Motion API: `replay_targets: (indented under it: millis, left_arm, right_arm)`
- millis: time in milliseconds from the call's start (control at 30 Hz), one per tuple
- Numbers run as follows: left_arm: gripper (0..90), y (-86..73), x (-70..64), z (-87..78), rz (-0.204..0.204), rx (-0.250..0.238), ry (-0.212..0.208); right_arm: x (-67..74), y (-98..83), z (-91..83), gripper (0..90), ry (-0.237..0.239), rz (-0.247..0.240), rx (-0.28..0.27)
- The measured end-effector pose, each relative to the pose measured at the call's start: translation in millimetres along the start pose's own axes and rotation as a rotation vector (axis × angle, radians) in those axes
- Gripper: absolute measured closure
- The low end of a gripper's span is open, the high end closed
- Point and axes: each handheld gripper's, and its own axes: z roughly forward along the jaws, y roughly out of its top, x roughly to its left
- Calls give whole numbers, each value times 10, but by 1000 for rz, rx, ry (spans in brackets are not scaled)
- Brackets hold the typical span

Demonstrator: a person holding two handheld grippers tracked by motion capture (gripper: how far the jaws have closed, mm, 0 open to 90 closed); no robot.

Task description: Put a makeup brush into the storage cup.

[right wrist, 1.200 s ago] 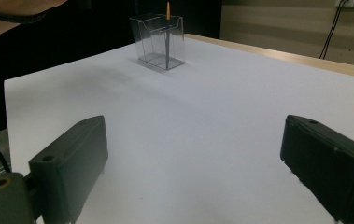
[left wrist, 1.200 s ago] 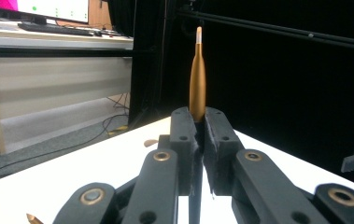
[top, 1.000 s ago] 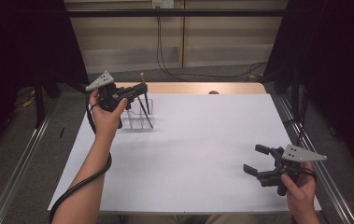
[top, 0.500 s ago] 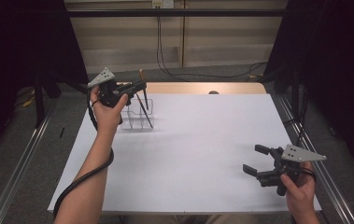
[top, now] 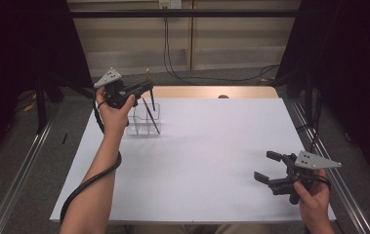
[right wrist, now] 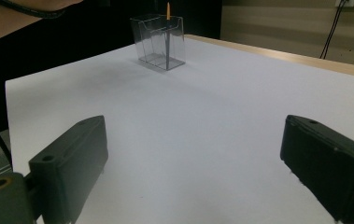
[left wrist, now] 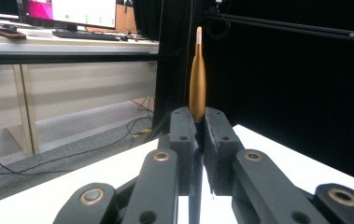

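- One bench [top: 212, 161] under a white sheet carries a single item: a clear, compartmented plastic holder [top: 143, 120] at its far left.
- Left gripper [top: 146, 87] is raised just above that holder, its jaws clamped on a slim brush with a copper-coloured handle [left wrist: 197, 79]; the handle stands above the jaws and the dark shaft hangs below them into the holder.
- One further dark brush [top: 150, 116] leans inside the holder.
- Right gripper [top: 269, 166] rests low at the near right, jaws spread wide, holding nothing, well apart from the holder.
- Judgement: the held brush is either almost placed or just drawn out; release or removal is not yet done.
- Against the earlier frame, the left hand sits slightly higher; the right gripper has not shifted.
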Motion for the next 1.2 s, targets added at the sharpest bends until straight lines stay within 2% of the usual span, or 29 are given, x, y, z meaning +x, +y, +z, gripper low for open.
replay_targets:
  millis: [267, 733, 1200]
  left_arm:
    - [830, -47, 43, -3, -2, 1, 21]
    - [829, -169, 72, 2, 30, 20, 46]
    - [828, -308, 81, -20, 26, 31, 63]
  right_arm:
    - [3, -1, 4, 70, 7, -3, -1]
    - [7, 4, 11, 70, 12, -6, 1]
    - [6, 7, 9, 70, 9, -10, 0]
